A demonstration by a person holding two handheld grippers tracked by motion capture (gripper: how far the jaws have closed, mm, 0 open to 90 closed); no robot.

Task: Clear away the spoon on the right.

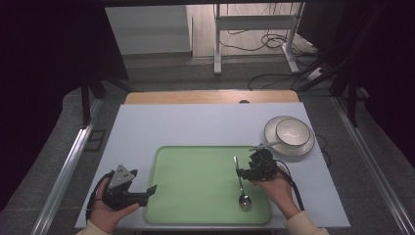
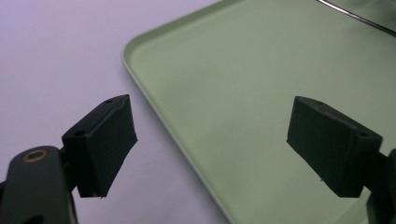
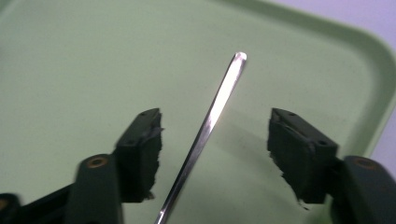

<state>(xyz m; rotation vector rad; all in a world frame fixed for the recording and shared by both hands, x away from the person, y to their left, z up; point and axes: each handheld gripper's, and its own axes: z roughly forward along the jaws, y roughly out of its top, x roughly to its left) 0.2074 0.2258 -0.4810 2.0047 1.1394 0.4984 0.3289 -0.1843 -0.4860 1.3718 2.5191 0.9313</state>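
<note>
A metal spoon (image 1: 241, 188) lies on the green tray (image 1: 195, 196), bowl end toward me and handle pointing away. My right gripper (image 1: 240, 172) stands open at the spoon's handle. In the right gripper view the thin handle (image 3: 224, 84) runs up between the two black jaws of that gripper (image 3: 215, 116), touching neither. My left gripper (image 1: 149, 192) is open at the tray's near left edge. In the left gripper view this gripper (image 2: 212, 105) straddles the tray's rim (image 2: 154, 88) with nothing between its jaws, and the spoon handle (image 2: 355, 16) crosses the top right corner.
A white bowl (image 1: 292, 131) sits on a plate (image 1: 274, 147) at the table's right, just beyond the tray's far right corner. A second metal utensil (image 1: 264, 145) rests against the plate's near left rim. The pale tabletop (image 1: 195, 127) stretches behind the tray.
</note>
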